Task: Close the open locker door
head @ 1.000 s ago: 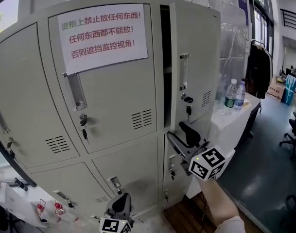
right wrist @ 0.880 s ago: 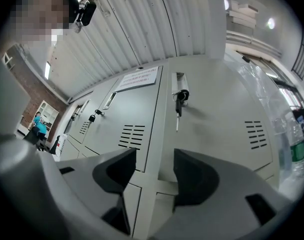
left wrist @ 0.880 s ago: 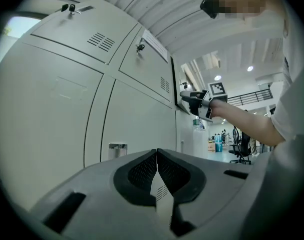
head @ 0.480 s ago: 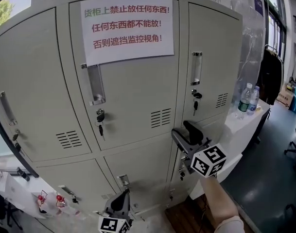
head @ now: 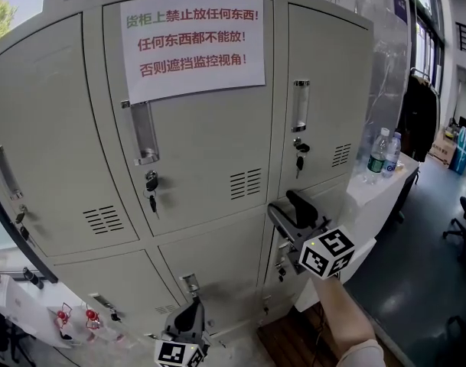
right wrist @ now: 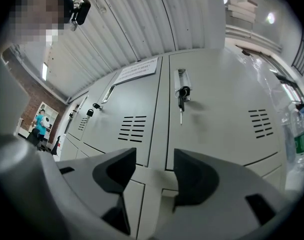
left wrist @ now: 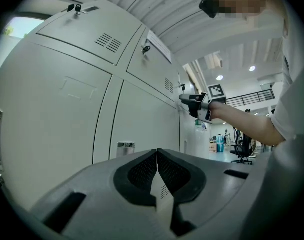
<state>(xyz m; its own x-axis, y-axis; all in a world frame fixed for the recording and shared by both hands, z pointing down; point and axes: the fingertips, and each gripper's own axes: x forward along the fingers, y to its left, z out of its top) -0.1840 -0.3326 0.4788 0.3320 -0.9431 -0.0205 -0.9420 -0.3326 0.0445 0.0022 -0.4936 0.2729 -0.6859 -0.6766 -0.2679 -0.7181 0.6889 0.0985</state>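
locker door [head: 324, 98], top right, sits flush with its frame, key [head: 298, 162] hanging in the lock under the handle. my right gripper [head: 291, 206] is wide open with nothing in it, tips aimed at the seam just below that door, close to the metal, contact unclear. left gripper [left wrist: 156, 159] pinched fully together, empty, held low by the bottom lockers. paper notice [head: 190, 44] on the middle door

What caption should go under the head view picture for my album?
Open right claw near the closed upper-right locker door; left claw shut, low by the bottom lockers.
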